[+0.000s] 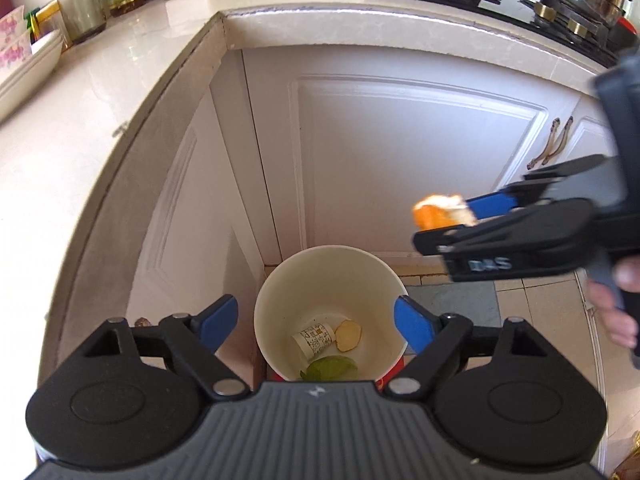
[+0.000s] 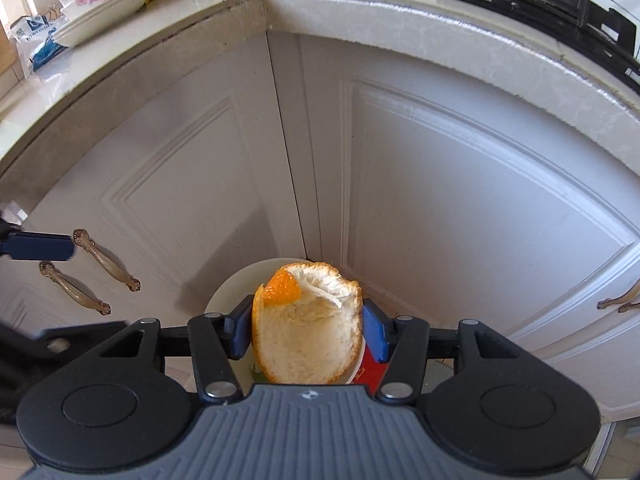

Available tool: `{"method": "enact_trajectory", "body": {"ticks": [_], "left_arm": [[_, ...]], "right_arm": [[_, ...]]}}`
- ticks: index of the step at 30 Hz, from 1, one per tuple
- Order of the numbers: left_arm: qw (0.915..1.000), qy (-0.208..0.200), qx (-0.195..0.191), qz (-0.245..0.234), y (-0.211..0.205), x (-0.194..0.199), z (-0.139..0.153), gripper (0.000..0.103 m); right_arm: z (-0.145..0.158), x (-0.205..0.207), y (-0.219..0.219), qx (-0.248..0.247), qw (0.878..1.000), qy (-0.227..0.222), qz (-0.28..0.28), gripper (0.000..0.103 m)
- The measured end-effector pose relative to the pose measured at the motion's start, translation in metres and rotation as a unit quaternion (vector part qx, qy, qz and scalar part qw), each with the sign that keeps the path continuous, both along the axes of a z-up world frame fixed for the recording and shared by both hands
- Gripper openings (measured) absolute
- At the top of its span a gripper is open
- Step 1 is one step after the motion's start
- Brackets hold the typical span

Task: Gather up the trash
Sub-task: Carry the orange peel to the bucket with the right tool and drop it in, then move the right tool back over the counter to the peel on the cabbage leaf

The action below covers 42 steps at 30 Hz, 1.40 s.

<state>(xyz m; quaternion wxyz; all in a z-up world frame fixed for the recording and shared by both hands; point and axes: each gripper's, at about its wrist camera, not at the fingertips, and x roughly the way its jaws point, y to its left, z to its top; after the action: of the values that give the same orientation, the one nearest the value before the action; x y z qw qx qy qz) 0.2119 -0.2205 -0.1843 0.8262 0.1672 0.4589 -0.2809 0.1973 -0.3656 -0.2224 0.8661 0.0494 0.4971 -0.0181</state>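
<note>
Kitchen corner: white cabinet doors (image 2: 460, 200) under a pale countertop (image 1: 80, 120), tiled floor below. Paper bucket (image 1: 280, 280) stands on the floor in the near corner; inside lie a crumpled label, a pale slice and a green leaf.

Left gripper (image 1: 316, 320) hangs above the bucket, jaws spread wide, nothing between them.

Right gripper (image 2: 306, 326) is clamped on an orange peel (image 2: 308, 332), pads pressing its two sides, over the bucket rim, to the right of the left gripper.

Handling, judged: peel is light, soft and springy; the curled shell deforms under pressure, waxy outside may slip. Side grip across the cup looks adequate; squeezing harder could tear it. Should drop freely on release.
</note>
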Motion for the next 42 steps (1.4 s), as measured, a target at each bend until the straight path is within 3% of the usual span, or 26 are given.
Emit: {"method": "enact_trajectory", "body": {"ticks": [14,17,19,22,35,42], "left_arm": [[0.9995,-0.029,0.001,0.011,0.028,-0.018,0.038,0.086],[0.9993,-0.031,0.003,0.019,0.036,-0.022,0.042,0.086],[0.9992,-0.031,0.002,0.024,0.039,-0.022,0.042,0.086],[0.9991,-0.032,0.002,0.027,0.042,-0.023,0.043,0.086],[0.9981,-0.053,-0.007,0.031,0.053,-0.032,0.056,0.087],[0.9963,-0.072,-0.018,0.045,0.068,-0.041,0.074,0.091]], "right_arm": [[-0.054,0.050,0.033,0.013,0.999,0.034,0.029,0.062],[-0.056,0.056,0.038,0.008,0.999,0.032,0.033,0.079],[-0.052,0.057,0.041,0.007,0.999,0.021,0.033,0.093],[-0.043,0.057,0.044,0.008,0.999,0.008,0.034,0.100],[0.007,0.037,0.057,-0.018,0.999,-0.024,0.041,0.103],[0.054,0.021,0.067,-0.022,0.996,-0.064,0.063,0.103]]}}
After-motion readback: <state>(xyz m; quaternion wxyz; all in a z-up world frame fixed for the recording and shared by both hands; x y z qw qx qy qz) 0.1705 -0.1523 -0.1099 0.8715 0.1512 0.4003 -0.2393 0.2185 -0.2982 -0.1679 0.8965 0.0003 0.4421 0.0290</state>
